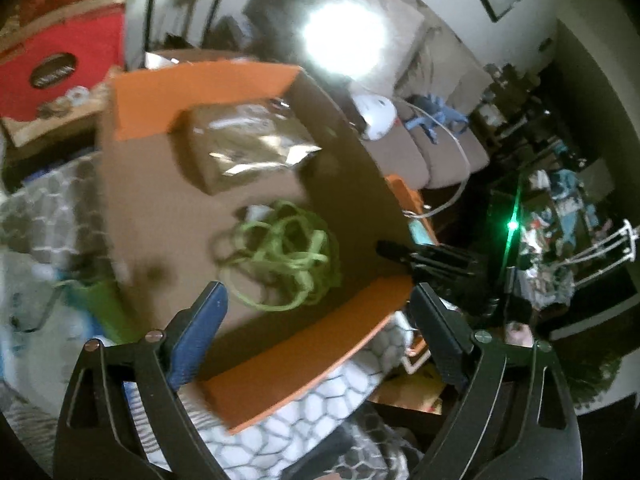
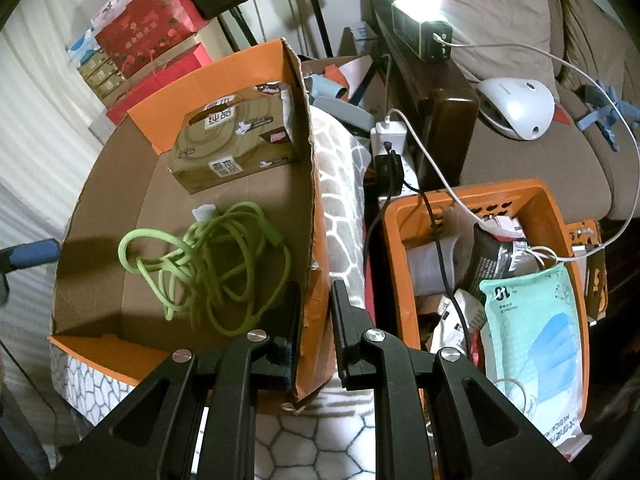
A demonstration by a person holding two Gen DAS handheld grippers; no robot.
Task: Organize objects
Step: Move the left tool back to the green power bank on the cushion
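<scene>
Around the box: your two grippers at its walls.

Left of the box (image 2: 224, 208), your left gripper (image 1: 316, 320) hangs spread wide, gripping nothing. Inside it, the green cable (image 2: 212, 268) lies tangled near the tissue pack (image 2: 236, 140). Your right gripper (image 2: 314, 332) straddles the box's right wall, though I can't tell if it pinches. I'd judge you're repositioning the box; steady the opposite wall next.
</scene>
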